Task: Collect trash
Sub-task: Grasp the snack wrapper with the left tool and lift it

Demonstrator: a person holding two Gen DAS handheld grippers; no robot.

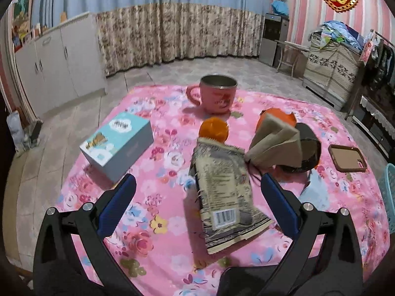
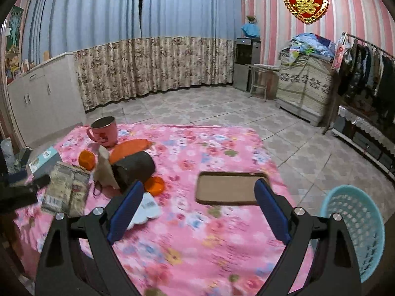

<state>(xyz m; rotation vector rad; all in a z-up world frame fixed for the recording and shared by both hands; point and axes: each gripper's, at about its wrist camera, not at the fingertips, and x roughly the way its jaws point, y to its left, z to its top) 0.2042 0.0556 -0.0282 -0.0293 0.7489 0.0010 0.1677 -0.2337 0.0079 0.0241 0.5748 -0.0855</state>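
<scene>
A pink floral cloth (image 1: 158,153) covers my table, and trash and keepsakes share it. Near the left edge lies a blue box (image 1: 117,145). By the far edge stands a pink mug (image 1: 217,96), upright, handle to the left. Between the fingers of my left gripper (image 1: 198,185), which stand wide apart with nothing clamped, lies a crumpled snack bag (image 1: 224,197), barcode toward me; neither pad touches it. An orange cap-like piece (image 1: 213,129) sits at the bag's far end. Just right of the bag a folded tan paper (image 1: 276,145) leans on a dark roll (image 1: 309,148) that lies on its side, with more orange plastic (image 1: 284,116) behind them. A white scrap (image 1: 314,190) lies near the roll, on my side of it.

Farther right, toward the right edge, a brown phone case (image 2: 229,188) lies flat, open side up. My right gripper (image 2: 198,208) hangs above the cloth on the near side of it, fingers spread wide and empty. Off the near right corner of the table stands a light blue basket (image 2: 355,227); what it holds I cannot tell.
</scene>
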